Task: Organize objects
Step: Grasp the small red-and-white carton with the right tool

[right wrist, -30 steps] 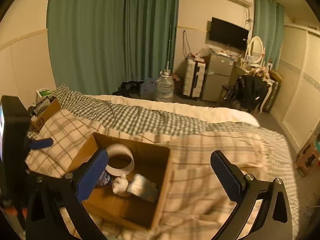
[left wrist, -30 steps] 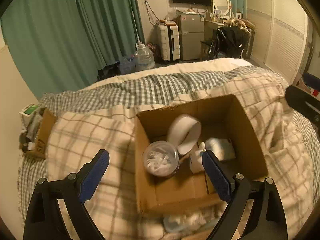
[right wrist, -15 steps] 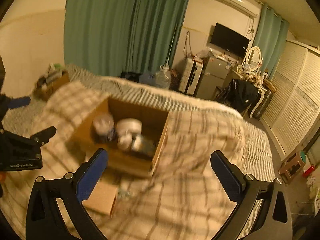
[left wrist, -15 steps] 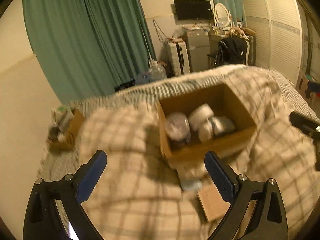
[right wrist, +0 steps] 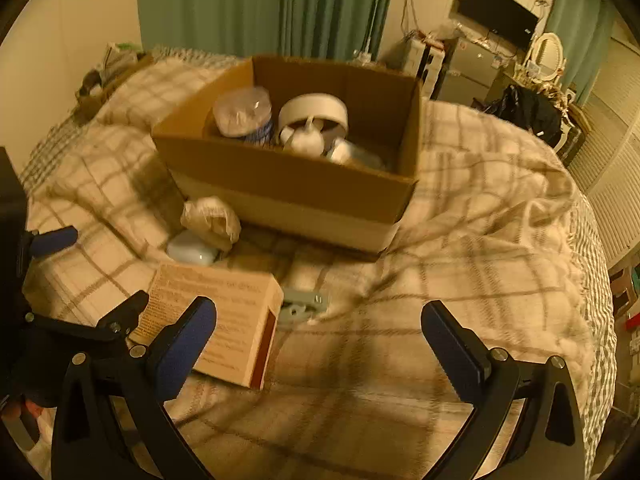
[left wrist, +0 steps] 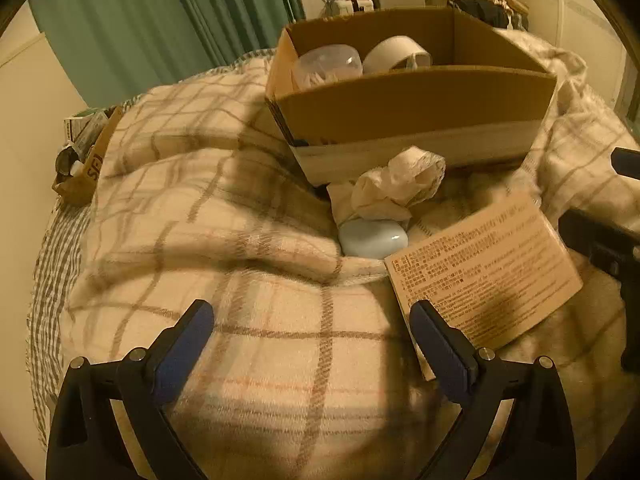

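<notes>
An open cardboard box (left wrist: 412, 108) (right wrist: 288, 184) sits on the plaid blanket and holds a clear-lidded jar (right wrist: 244, 114), a white tape roll (right wrist: 314, 110) and small white items. In front of it lie a crumpled tissue (left wrist: 394, 186) (right wrist: 210, 216), a pale blue case (left wrist: 372, 238) (right wrist: 190, 252), a tan printed carton (left wrist: 486, 270) (right wrist: 224, 328) and a small grey clip (right wrist: 302, 304). My left gripper (left wrist: 310, 346) is open and empty, low over the blanket before the case. My right gripper (right wrist: 320, 344) is open and empty, its left finger over the carton.
The plaid blanket (right wrist: 480, 240) is rumpled with folds. A small box of clutter (left wrist: 84, 152) sits at the bed's far left edge. Green curtains (right wrist: 260, 4), a TV (right wrist: 496, 12), a fridge and a chair with dark clothes stand beyond the bed.
Both grippers have dropped low and pulled back towards the near side of the box. The tissue, blue case and carton now fill the foreground. Both stay open and empty.
</notes>
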A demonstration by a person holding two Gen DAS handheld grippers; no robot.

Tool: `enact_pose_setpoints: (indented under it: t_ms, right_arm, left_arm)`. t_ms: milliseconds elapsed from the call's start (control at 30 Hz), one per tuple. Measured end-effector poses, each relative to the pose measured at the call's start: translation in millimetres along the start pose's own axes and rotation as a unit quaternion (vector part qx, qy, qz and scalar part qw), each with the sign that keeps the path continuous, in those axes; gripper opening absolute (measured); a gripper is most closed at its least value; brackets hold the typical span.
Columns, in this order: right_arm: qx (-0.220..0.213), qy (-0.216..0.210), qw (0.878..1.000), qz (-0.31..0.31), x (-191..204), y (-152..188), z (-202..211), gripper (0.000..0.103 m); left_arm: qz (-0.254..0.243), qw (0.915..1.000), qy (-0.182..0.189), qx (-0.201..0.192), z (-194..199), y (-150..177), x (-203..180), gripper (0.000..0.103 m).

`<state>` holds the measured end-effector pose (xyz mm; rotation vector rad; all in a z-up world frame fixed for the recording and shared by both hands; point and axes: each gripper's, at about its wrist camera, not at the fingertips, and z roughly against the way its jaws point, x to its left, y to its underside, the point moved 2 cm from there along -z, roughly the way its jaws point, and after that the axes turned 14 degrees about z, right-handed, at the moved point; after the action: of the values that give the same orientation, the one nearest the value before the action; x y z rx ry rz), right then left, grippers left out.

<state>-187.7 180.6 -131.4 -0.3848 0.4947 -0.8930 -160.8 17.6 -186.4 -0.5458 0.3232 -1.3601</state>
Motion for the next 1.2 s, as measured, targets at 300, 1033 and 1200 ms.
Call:
enact_pose_setpoints:
  t_ms: [300, 1033, 1200]
  right_arm:
    - [0.046, -0.090, 0.995, 0.013, 22.1, -4.5, -37.4, 0.102]
    - [0.050, -0.222, 0.970, -0.083, 12.9, -5.3, -51.0, 0.066]
    - [0.087, -0.237, 0.963, -0.099, 13.4, -5.3, -78.3, 0.069]
  left_arm:
    - [-0.001, 0.9998, -0.006, 0.018, -13.3, 7.1, 5.1, 0.101]
    - [0.026, 0.9992, 0.015, 0.027, -9.9, -2.8, 8.2, 0.101]
    - [0.021, 0.9993, -0.005, 0.032, -15.6, -0.6, 9.7, 0.099]
